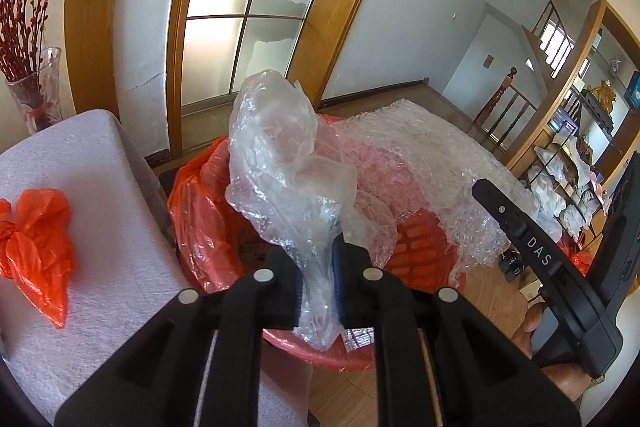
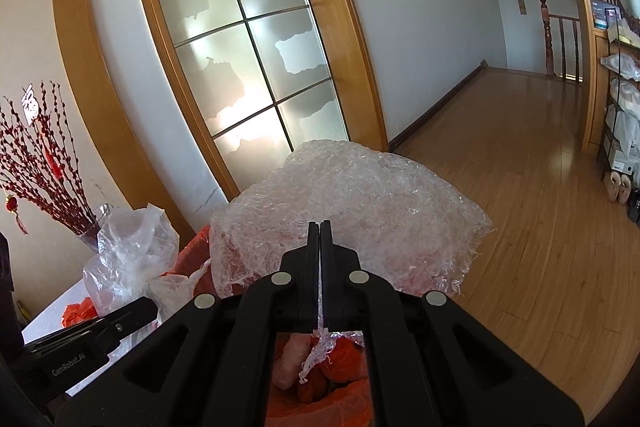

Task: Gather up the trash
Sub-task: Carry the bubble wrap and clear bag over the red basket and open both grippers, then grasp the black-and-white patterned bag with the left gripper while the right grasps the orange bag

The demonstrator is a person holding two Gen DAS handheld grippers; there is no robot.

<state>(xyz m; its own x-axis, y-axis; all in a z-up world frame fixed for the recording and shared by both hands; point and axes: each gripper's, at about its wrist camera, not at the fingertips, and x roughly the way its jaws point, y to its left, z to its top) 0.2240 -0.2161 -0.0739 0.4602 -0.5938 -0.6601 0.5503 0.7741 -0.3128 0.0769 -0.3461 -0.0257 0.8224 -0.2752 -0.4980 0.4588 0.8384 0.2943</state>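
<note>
Over the red-lined bin (image 1: pixel 208 211), the left tool (image 1: pixel 318 279) pinches a crumpled clear bag (image 1: pixel 280 163); the right tool (image 2: pixel 320 247) clamps bubble wrap (image 2: pixel 360 195). Both look light, soft, slippery; bunched folds seem the surest hold.

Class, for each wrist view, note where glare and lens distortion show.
Left wrist view: backlit frosted glass door glares, its wooden frame bows; right wrist view: the same door blows out white, sheen streaks the wooden floor, corners vignette black.

"DAS" in white on right claw (image 1: pixel 538 251) body, left-wrist view. "GenRobot.AI" on left claw (image 2: pixel 76 343) body, right-wrist view. Nothing else legible.
</note>
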